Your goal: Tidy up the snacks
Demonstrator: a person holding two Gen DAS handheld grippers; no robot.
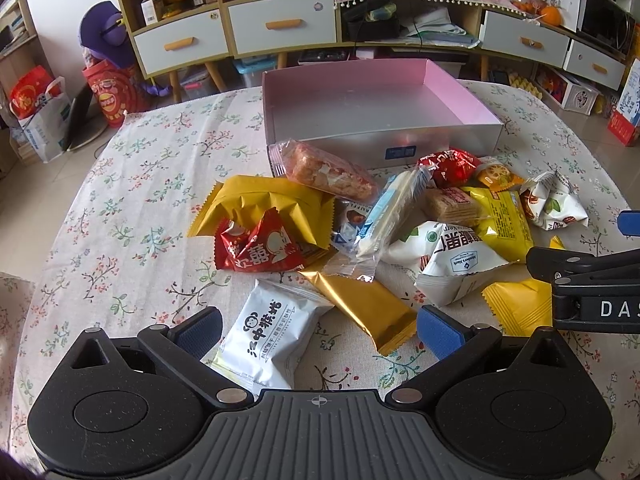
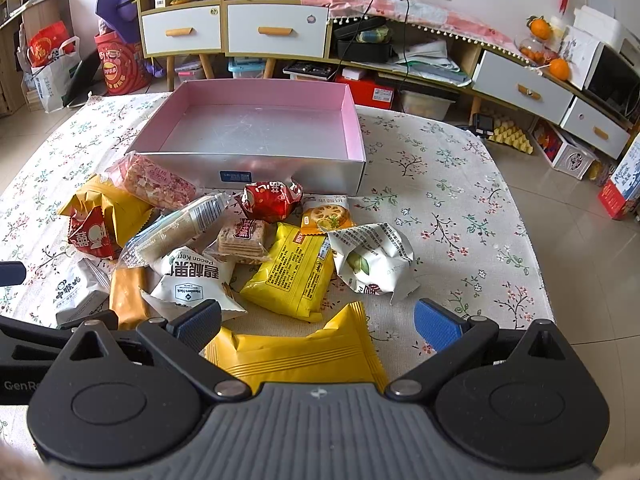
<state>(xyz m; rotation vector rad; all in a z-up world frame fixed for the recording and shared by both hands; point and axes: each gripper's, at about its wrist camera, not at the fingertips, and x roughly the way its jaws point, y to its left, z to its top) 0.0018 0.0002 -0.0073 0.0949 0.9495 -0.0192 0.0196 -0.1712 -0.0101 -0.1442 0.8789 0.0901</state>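
Note:
A pile of several wrapped snacks lies on the flowered tablecloth in front of a shallow pink-lined box (image 1: 452,92) (image 2: 352,120), which holds nothing. My left gripper (image 1: 318,330) is open above a white packet (image 1: 272,338) and a gold bar packet (image 1: 360,304), touching neither. My right gripper (image 2: 316,322) is open over a yellow packet (image 2: 300,354) at the near edge. Further in lie a yellow printed packet (image 2: 294,276), a white nut pouch (image 2: 372,258), a red packet (image 2: 270,200) and a pink pastry bar (image 2: 158,186). The right gripper's body (image 1: 592,280) shows at the right of the left wrist view.
The table edge (image 2: 532,240) drops off to a tiled floor at the right. Behind the table stand low cabinets with white drawers (image 2: 276,30), shelves, red bags (image 1: 110,92) and oranges (image 2: 558,68). Bare tablecloth (image 1: 132,200) stretches left of the pile.

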